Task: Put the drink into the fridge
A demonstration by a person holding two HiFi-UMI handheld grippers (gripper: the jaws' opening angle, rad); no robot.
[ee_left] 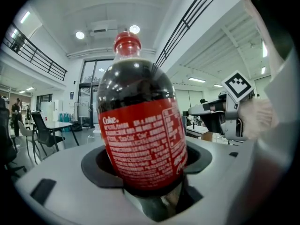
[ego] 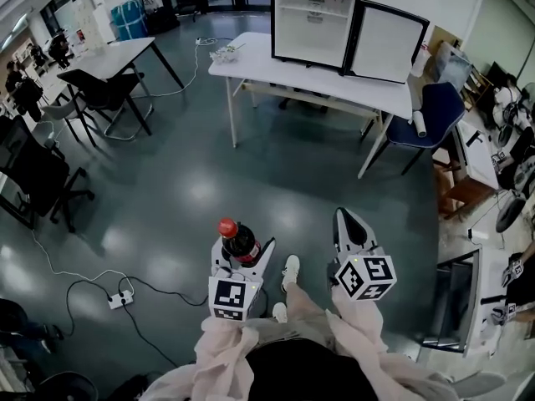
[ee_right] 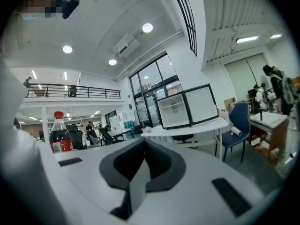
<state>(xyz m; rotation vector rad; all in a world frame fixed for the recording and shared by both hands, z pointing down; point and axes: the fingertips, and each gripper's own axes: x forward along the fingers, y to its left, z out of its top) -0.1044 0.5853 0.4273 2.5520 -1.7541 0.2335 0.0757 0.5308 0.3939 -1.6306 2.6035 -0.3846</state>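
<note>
A dark cola bottle (ego: 239, 241) with a red cap and red label stands upright in my left gripper (ego: 244, 261), whose jaws are shut on its lower body; it fills the left gripper view as the bottle (ee_left: 138, 125). My right gripper (ego: 349, 226) is held beside it, shut with nothing between its jaws (ee_right: 140, 172); the bottle (ee_right: 60, 134) shows small at that view's left. The small fridge (ego: 313, 25) stands on a white table (ego: 251, 65) across the room, its door (ego: 387, 43) swung open to the right and its shelves bare; the fridge (ee_right: 187, 106) is far ahead in the right gripper view.
Grey floor lies between me and the table. A blue chair (ego: 435, 115) stands right of the table, black chairs (ego: 104, 90) and another table at left. A power strip (ego: 119, 298) and cables trail on the floor at lower left. Desks and a cabinet (ego: 456, 299) line the right side.
</note>
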